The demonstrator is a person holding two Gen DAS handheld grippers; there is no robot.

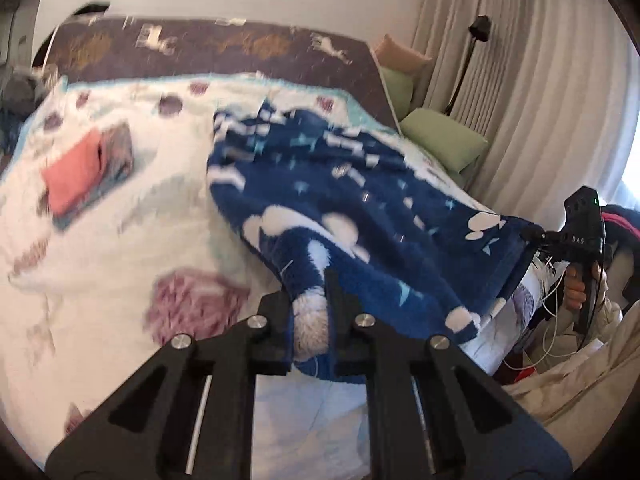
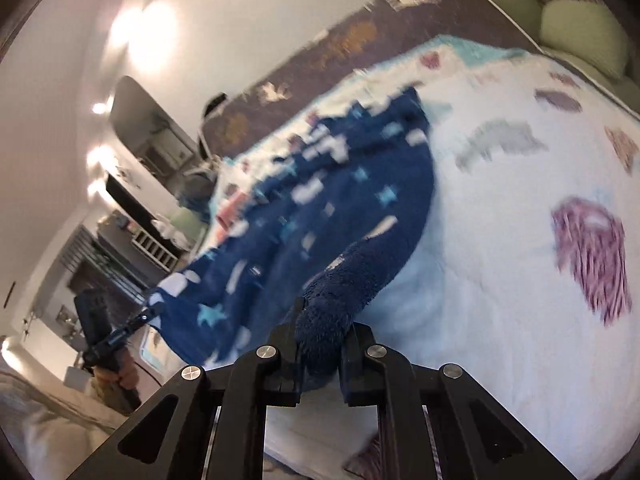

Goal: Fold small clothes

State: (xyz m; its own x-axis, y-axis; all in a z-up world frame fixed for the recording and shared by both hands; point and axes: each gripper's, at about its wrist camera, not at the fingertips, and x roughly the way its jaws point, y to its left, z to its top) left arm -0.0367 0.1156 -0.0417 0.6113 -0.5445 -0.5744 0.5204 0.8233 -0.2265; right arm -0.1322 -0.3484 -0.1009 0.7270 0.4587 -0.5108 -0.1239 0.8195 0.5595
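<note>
Your left gripper [image 1: 310,300] has its jaws clamped on a bunched corner of the fluffy dark blue fleece garment with white and pale blue shapes [image 1: 340,208]. A white tuft of the pile and a fold of blue sit squeezed between the two black fingers [image 1: 340,300], and more cloth spills down behind them toward the linkage.

Your right gripper [image 2: 322,342] is likewise closed on the same garment [image 2: 320,208]: a thick rolled edge of plain blue pile fills the gap between its jaws and runs away up the picture into the main body of the cloth.

From each grip the garment stretches out over the bed. Its near edge is raised between your two grippers, while its far part lies rumpled on the white plush blanket printed with mauve and grey blotches [image 1: 120,240]. In the left view your right gripper [image 1: 534,234] shows at the far right, pinching the other corner, with your hand [image 1: 576,286] around its black handle. In the right view your left gripper [image 2: 150,314] shows at the lower left, gripping its corner in the same way.

A small folded stack, coral on top [image 1: 86,172], lies on the blanket well apart from the blue garment, to its left. Green cushions [image 1: 448,140] lie at the head of the bed. Both views are smeared by motion.
</note>
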